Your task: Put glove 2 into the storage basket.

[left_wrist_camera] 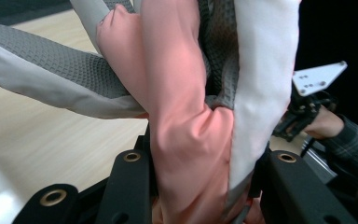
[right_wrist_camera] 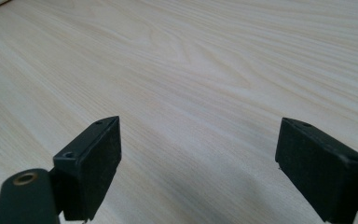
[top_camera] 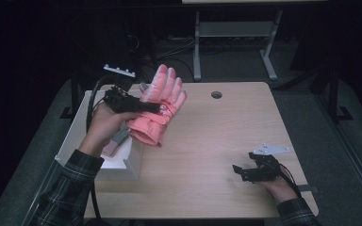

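The pink glove (top_camera: 158, 106) is gripped between the jaws of the left gripper (top_camera: 147, 107), held in the air above the white box (top_camera: 78, 141) and the table (top_camera: 217, 141). Seen along those jaws, the fabric is bunched between them, its grey palm side fanned out beyond the tips. The right gripper (top_camera: 239, 171) is rested low on the table, its jaws spread wide with nothing between them. For the carry to be done well, the clamp should be kept firm on the bunched cloth, and the glove should be lifted clear of the box rim before it is swung across.
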`<state>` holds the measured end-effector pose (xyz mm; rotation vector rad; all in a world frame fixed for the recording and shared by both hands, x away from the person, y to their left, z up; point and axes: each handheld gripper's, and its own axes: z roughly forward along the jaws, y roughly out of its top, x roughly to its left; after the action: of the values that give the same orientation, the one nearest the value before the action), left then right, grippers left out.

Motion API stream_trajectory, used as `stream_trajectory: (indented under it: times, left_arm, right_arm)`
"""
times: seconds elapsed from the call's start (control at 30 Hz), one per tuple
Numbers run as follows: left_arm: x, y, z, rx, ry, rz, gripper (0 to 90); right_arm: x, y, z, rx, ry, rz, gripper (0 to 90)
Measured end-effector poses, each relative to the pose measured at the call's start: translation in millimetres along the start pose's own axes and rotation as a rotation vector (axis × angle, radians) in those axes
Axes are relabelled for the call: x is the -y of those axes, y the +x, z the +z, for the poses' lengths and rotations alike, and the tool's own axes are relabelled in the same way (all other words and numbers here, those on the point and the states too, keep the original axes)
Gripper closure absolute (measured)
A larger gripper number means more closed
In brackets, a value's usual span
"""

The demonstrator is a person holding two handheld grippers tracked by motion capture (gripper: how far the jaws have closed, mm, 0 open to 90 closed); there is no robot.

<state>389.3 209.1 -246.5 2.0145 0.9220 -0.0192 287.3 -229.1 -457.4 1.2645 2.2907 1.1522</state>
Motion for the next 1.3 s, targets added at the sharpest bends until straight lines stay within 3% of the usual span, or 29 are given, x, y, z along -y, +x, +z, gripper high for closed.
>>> stream_trajectory:
  times: [0.03,0.3,0.43,0.6,0.83,0.9,1.1,1.3]
  left_arm:
    - [0.7,8.3,-10.2,-0.021,-0.008,-0.012,63.6]
    - [13.3,43.9,-45.5,-0.079,-0.049,-0.08,63.6]
    - [20.6,57.4,-53.7,-0.12,-0.042,-0.097,63.5]
    - [39.9,86.3,-58.8,-0.179,-0.024,-0.166,63.5]
    - [62.2,109.0,-46.3,-0.223,0.022,-0.222,63.3]
    - [72.0,117.0,-35.1,-0.216,0.046,-0.25,63.3]
    - [86.4,127.3,-7.7,-0.228,0.131,-0.26,62.7]
    - [104.5,137.5,10.5,-0.209,0.147,-0.302,62.0]
  right_arm:
    - [0.1,0.0,0.5,0.0,0.001,-0.003,13.9]
    - [0.3,-0.2,0.5,0.003,0.005,0.006,13.9]
    - [0.2,0.1,1.0,0.003,0.008,0.007,13.8]
    - [0.6,-1.1,1.0,0.005,0.007,0.005,13.8]
    - [1.8,-3.4,1.3,-0.001,0.004,0.001,13.9]
    - [1.4,-2.4,1.2,-0.005,0.004,0.004,13.9]
    - [0.7,-0.8,0.9,-0.004,0.008,0.007,13.8]
    - [0.5,0.2,0.9,-0.001,0.008,-0.001,13.9]
